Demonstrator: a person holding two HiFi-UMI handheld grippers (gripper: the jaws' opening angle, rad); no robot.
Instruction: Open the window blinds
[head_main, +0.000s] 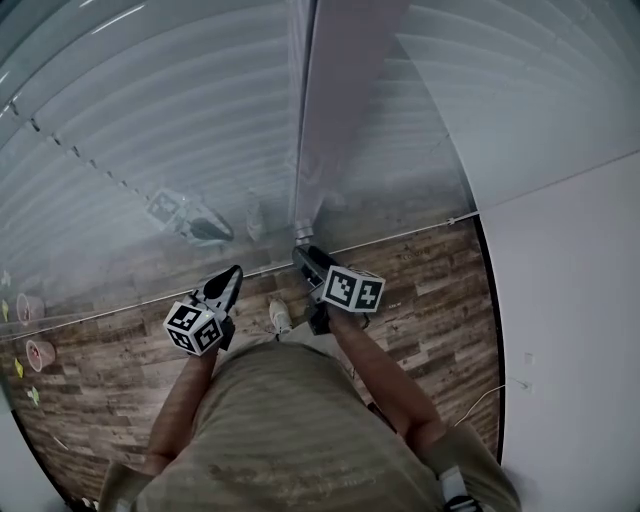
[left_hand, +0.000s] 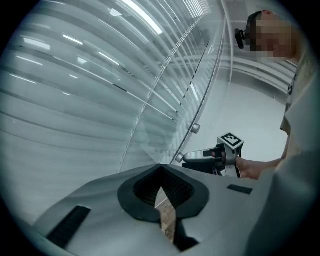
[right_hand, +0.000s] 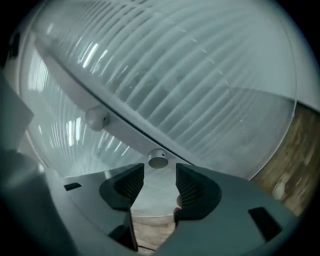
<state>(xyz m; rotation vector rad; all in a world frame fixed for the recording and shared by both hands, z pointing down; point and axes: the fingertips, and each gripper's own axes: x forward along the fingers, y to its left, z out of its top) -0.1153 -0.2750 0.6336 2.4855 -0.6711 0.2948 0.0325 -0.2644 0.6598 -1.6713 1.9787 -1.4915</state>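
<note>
The jaws of your left gripper (left_hand: 161, 176) are pressed together at the tips with nothing between them. The jaws of your right gripper (right_hand: 160, 183) are spread, and nothing sits between the pads. A small round knob (right_hand: 158, 159) stands just past their tips, in line with the gap and untouched.

That knob is mounted on the pale frame (head_main: 340, 110) that runs up between two panes. A second knob (right_hand: 96, 118) sits further along the same frame, to the left in the right gripper view.

The blinds (head_main: 150, 110) hang behind the glass on both sides of the frame, directly ahead of you. Their slats run level across each pane and cover it down to the wood floor (head_main: 420, 290). A faint reflection of a gripper shows in the left pane.

In the head view, you hold both grippers out in front of your body. The left points up and to the right at the left pane. The right has its tips close to the frame, and the two grippers are apart from each other.
</note>
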